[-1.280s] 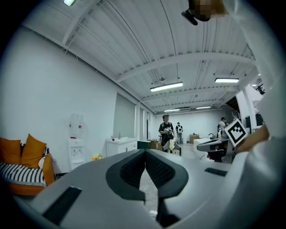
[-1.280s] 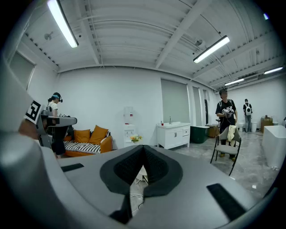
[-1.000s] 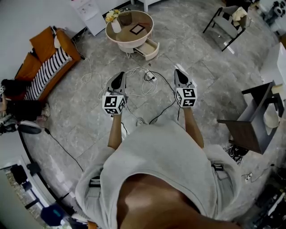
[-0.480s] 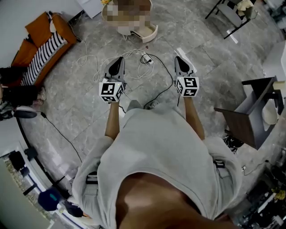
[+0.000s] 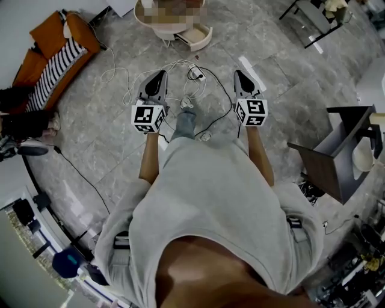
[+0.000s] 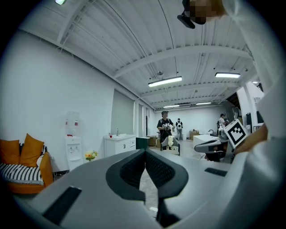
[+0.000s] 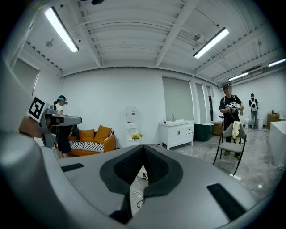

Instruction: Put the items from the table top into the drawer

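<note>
The round low table stands at the top edge of the head view, its top covered by a mosaic patch, so the items on it are hidden. Its cream drawer is pulled open toward me. A vase of yellow flowers shows far off past the right jaws. My left gripper and right gripper are held side by side over the grey floor, well short of the table. Both are shut with nothing between the jaws, as the left gripper and right gripper show in their own views.
White and black cables sprawl on the floor between me and the table. An orange sofa is at the left, a dark side table at the right, a chair at the far right. People stand by a white cabinet.
The table and drawer have slid up to the top edge of the head view. Both shut grippers have moved over the cables, and a leg now shows between them.
</note>
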